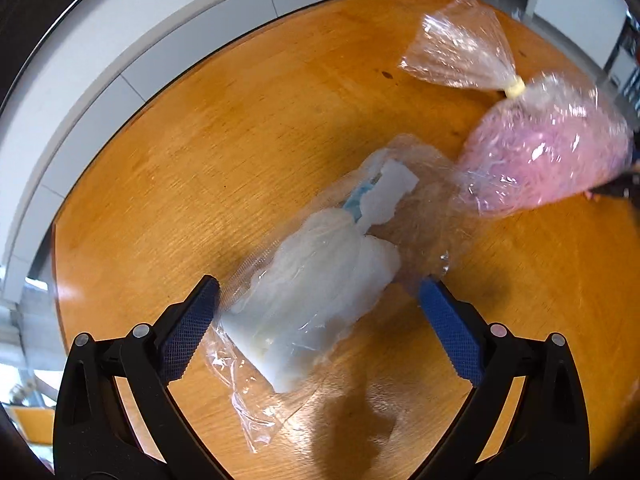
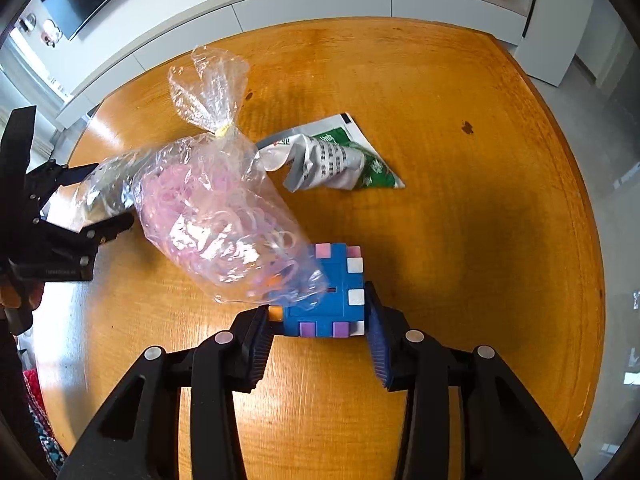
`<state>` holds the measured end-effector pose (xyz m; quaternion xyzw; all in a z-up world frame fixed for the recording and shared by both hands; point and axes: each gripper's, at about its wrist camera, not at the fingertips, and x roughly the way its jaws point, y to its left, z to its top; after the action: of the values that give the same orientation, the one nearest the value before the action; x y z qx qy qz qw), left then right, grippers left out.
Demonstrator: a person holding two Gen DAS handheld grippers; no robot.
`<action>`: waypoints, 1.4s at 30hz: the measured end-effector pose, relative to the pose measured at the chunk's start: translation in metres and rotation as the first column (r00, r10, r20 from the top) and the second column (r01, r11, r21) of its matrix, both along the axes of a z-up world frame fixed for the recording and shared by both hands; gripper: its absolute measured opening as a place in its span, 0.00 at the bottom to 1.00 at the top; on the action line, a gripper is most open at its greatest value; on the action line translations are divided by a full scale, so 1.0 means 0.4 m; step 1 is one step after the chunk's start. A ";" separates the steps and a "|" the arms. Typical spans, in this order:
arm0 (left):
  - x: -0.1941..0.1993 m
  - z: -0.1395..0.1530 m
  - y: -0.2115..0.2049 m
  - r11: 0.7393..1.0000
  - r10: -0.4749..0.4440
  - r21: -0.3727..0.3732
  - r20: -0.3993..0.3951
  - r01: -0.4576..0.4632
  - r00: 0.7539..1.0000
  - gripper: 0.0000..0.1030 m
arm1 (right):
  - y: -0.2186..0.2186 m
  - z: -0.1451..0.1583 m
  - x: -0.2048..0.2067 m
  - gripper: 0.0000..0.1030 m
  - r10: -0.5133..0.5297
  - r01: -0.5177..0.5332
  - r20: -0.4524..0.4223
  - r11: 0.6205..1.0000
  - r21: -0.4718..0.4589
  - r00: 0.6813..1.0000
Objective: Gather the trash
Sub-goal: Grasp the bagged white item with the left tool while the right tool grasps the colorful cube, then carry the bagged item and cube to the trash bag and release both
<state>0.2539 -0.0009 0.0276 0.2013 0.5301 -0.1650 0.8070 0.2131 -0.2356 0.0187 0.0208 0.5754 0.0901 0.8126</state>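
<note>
1. We see our left tongs (image 1: 320, 312) opened wide around a crinkled clear bag (image 1: 320, 280) of white wrapping on the round wooden table (image 1: 200, 140).
2. Our right tongs (image 2: 320, 340) hold a blue plastic cube (image 2: 332, 300); a tied clear bag of pink loops (image 2: 224, 224) leans on it.
3. A crumpled green-white wrapper (image 2: 336, 160) lies behind.

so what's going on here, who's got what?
Trash pickup on a wooden table. The left gripper is open around a clear bag of white wrappers, not yet clamped. The right gripper straddles a blue puzzle cube, with a tied bag of pink bands lying against it. A crumpled green-and-white packet lies untouched behind.
</note>
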 end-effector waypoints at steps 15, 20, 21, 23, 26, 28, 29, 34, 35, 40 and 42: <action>-0.202 0.073 0.051 0.943 0.245 -0.224 -0.037 -0.247 0.969 0.53 | -0.108 0.049 -0.246 0.41 -0.053 0.051 0.016 0.995 0.080 0.998; -0.336 0.112 0.034 0.939 0.206 -0.278 -0.014 -0.202 0.978 0.53 | -0.145 0.075 -0.322 0.41 -0.066 0.063 0.032 0.993 0.102 0.997; -0.368 0.120 0.019 0.941 0.186 -0.287 -0.009 -0.181 0.982 0.53 | -0.159 0.079 -0.339 0.41 -0.072 0.068 0.038 0.992 0.107 0.997; -0.421 0.130 -0.026 0.943 0.149 -0.302 -0.003 -0.143 0.989 0.53 | -0.179 0.093 -0.381 0.41 -0.082 0.076 0.047 0.991 0.114 0.996; -0.470 0.144 -0.082 0.944 0.104 -0.316 0.006 -0.097 0.995 0.53 | -0.223 0.106 -0.451 0.41 -0.109 0.101 0.064 0.988 0.118 0.992; -0.519 0.154 -0.171 0.944 0.078 -0.323 0.009 -0.071 0.997 0.53 | -0.242 0.109 -0.471 0.41 -0.132 0.122 0.075 0.985 0.126 0.988; -0.538 0.160 -0.204 0.945 0.056 -0.324 0.012 -0.049 0.998 0.53 | -0.263 0.114 -0.495 0.41 -0.147 0.136 0.082 0.982 0.132 0.986; -0.643 0.173 -0.420 0.944 -0.059 -0.324 0.025 0.064 0.998 0.53 | -0.376 0.135 -0.630 0.41 -0.232 0.214 0.115 0.966 0.146 0.966; -0.654 0.173 -0.460 0.943 -0.085 -0.320 0.029 0.090 0.996 0.53 | -0.402 0.139 -0.657 0.41 -0.253 0.234 0.120 0.961 0.150 0.960; -0.755 0.190 -0.693 0.916 -0.230 -0.329 0.034 0.228 0.973 0.53 | -0.546 0.154 -0.804 0.41 -0.363 0.343 0.138 0.927 0.152 0.921; -0.789 0.188 -0.783 0.900 -0.293 -0.329 0.032 0.287 0.956 0.53 | -0.598 0.156 -0.858 0.41 -0.406 0.387 0.142 0.910 0.145 0.903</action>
<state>-0.0615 -0.3140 0.1030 0.1384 0.4665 -0.3714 0.7907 -0.1303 -0.4749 0.0812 0.1760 0.4822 -0.0434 0.8571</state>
